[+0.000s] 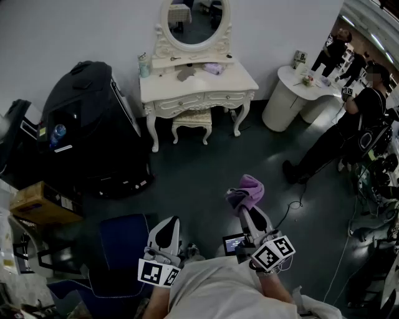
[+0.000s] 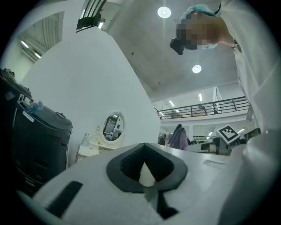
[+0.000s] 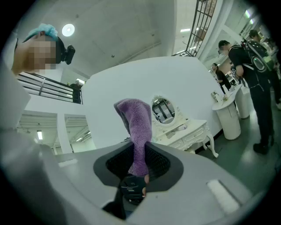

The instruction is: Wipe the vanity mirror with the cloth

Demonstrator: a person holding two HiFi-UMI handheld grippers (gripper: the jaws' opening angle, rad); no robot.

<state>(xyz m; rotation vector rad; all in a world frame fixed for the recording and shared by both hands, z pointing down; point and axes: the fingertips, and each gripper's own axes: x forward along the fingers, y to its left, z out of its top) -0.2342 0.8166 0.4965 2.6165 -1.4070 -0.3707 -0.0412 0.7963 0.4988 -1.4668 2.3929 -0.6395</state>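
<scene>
I hold both grippers low in front of my body, forearms drawn in close and the jaws pointing forward and tipped upward. My right gripper [image 1: 247, 210] is clenched on the purple cloth [image 1: 245, 189], which stands up out of its jaws in a soft, folded bunch above the tips. My left gripper [image 1: 166, 228] sits level with it just to its left, jaws pressed together with nothing between them. The oval vanity mirror [image 1: 194, 19] is well ahead of both grippers, upright on the back of a white carved counter [image 1: 238, 80] against the wall, with a small stool [image 1: 191, 122] tucked beneath. A large black machine [image 1: 87, 124] stands ahead and left of my left gripper. A person in dark clothes [image 1: 355, 121] stands ahead and right of my right gripper, beside a round white stand [image 1: 282, 103].
</scene>
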